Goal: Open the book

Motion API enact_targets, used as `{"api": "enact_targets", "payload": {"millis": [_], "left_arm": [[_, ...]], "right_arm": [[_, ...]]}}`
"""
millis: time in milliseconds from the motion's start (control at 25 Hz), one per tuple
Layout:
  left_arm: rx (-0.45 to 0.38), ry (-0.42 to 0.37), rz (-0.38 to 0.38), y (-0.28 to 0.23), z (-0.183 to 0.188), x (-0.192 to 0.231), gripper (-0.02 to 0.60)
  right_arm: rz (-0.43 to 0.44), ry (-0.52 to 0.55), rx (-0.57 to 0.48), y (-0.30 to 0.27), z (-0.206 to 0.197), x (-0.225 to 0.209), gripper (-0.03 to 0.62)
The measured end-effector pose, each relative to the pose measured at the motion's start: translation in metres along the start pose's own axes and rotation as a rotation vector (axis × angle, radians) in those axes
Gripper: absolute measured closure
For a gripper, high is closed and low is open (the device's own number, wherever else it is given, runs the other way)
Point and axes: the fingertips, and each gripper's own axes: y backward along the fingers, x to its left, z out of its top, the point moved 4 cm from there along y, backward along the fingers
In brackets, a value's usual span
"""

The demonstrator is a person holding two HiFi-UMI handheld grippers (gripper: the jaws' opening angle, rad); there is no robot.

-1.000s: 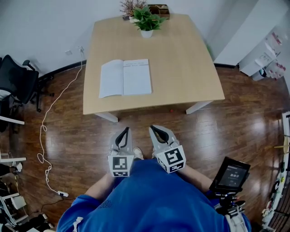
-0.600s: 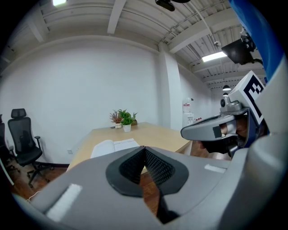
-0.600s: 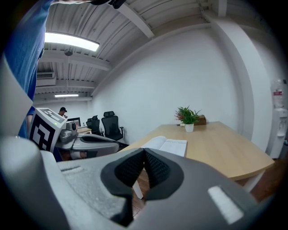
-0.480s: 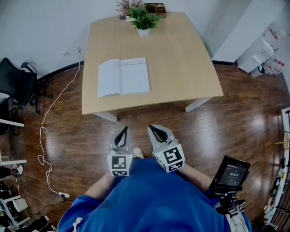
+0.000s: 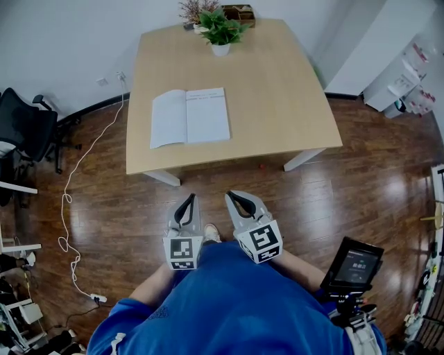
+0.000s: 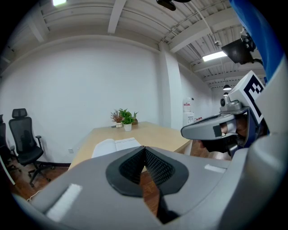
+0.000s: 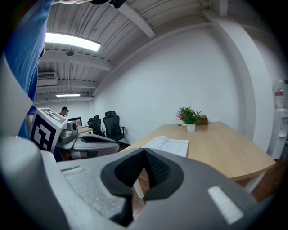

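A white book [image 5: 190, 116] lies open and flat on the wooden table [image 5: 277, 104], toward its left front part; it shows too in the left gripper view as the book [image 6: 114, 145] and in the right gripper view as the book [image 7: 168, 144]. My left gripper [image 5: 188, 200] and right gripper [image 5: 233, 196] hang side by side over the floor, well short of the table's front edge and close to the person's body. Both have their jaws shut with nothing between them, as the left gripper [image 6: 144, 149] and right gripper [image 7: 144, 150] show in their own views.
A potted plant [image 5: 220, 32] and a small box [image 5: 238, 14] stand at the table's far edge. A black office chair [image 5: 26, 128] and a white cable [image 5: 69, 208] are on the floor at left. A tablet on a stand [image 5: 354, 267] is at lower right, a white cabinet [image 5: 409, 83] at right.
Only the head view shifted slightly, so the table sits a little higher in the picture. Both grippers stay where they were, shut.
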Motion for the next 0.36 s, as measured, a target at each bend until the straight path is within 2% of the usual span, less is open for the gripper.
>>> {"api": "enact_targets", "payload": {"millis": [360], "left_arm": [[0.004,-0.001,-0.003,-0.0024,-0.0004,-0.0014,0.574]], "right_arm": [[-0.003,0.006,-0.01,-0.0005,0.0007,-0.0025,0.591]]}}
